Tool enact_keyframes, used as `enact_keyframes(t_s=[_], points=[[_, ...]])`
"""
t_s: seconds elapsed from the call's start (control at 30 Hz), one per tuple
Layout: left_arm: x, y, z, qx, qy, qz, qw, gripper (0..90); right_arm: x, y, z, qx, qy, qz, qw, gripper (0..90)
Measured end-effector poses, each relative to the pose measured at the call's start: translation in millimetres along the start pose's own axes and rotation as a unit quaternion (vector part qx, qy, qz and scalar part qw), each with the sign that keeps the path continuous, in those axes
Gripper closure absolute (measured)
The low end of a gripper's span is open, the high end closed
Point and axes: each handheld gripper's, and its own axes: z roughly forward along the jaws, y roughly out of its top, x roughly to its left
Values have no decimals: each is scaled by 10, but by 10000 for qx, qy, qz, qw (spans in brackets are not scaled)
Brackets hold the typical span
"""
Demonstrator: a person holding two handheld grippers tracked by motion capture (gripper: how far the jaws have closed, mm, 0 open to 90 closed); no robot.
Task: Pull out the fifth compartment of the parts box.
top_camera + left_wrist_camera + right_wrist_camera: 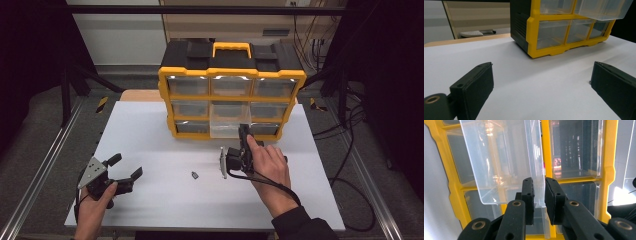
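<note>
The white worktop carries a yellow-and-black drawer organiser at its far edge. A clear drawer juts from the organiser's middle column, pulled partway out. The right gripper pinches that drawer's front wall, jaws nearly together on the plastic. The left gripper rests near the front left corner, jaws spread wide and empty. A small dark part lies on the worktop between the two grippers.

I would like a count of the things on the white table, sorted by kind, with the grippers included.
Organizer cabinet, yellow and black: 1
Clear drawers in it, the pulled-out middle drawer included: 9
Small dark part lying on the table: 1
Grippers: 2, the left gripper and the right gripper
Total: 13
</note>
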Motion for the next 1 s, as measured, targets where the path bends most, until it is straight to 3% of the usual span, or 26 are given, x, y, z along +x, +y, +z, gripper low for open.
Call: enact_keyframes(t_s=[1.0], points=[[-6,-3,7,25,-20,20,10000,43,26,-5,-61,-2,15,13,10000,773]])
